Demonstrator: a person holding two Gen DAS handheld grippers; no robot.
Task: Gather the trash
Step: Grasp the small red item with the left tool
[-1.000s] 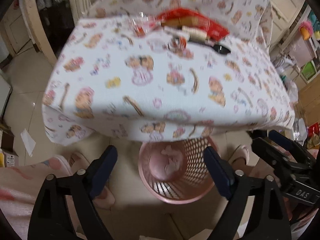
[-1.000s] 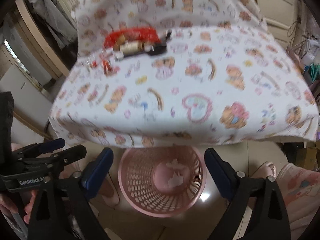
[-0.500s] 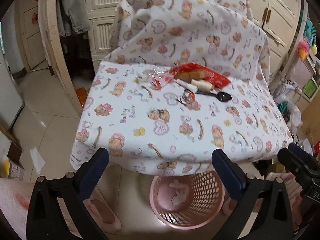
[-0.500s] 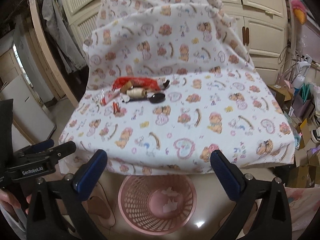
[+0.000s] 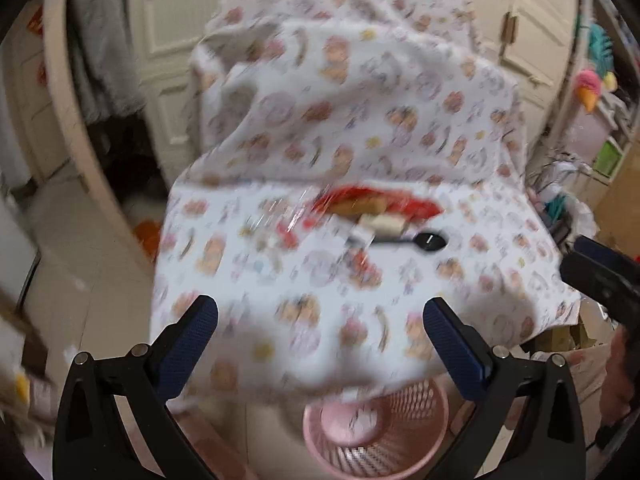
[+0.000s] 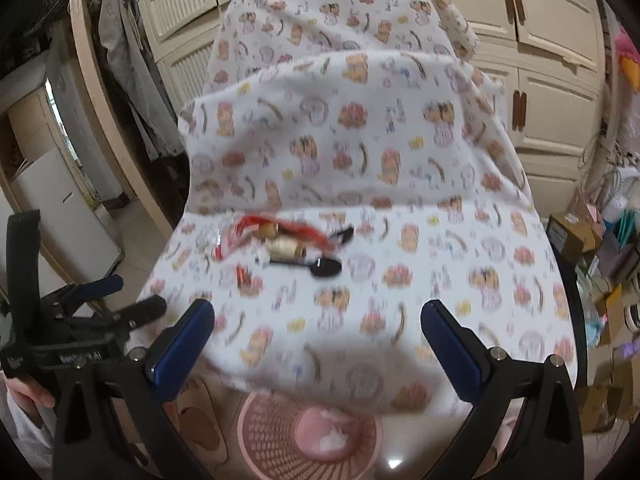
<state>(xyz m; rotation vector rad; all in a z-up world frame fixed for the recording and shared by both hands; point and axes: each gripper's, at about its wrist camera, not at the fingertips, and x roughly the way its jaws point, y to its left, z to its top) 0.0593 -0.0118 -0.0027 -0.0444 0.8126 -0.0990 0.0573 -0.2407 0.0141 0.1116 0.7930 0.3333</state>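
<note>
Trash lies in a small heap on a seat covered by a cartoon-print cloth [image 5: 320, 280]: a red wrapper [image 5: 380, 202] [image 6: 280, 226], a cream roll-shaped piece [image 5: 384, 222] [image 6: 286, 248], a black plastic spoon [image 5: 416, 240] [image 6: 320, 268] and clear crinkled plastic [image 5: 276, 216] [image 6: 212, 236]. A pink mesh bin [image 5: 376, 432] [image 6: 308, 436] stands on the floor below the seat's front edge, with white scraps inside. My left gripper [image 5: 320, 340] and right gripper [image 6: 316, 340] are both open and empty, held in front of the seat, short of the trash.
Cream cupboard doors [image 6: 552, 40] stand behind the seat. Clothes hang at the left [image 6: 128, 60]. Boxes and clutter fill the right side [image 6: 600, 248]. Slippers [image 6: 200, 420] lie on the floor beside the bin. The other gripper shows at each view's edge [image 5: 600, 276] [image 6: 72, 320].
Both grippers have risen and tilted up from over the bin, so the trash heap now sits higher and nearer the middle of view. Both stay open.
</note>
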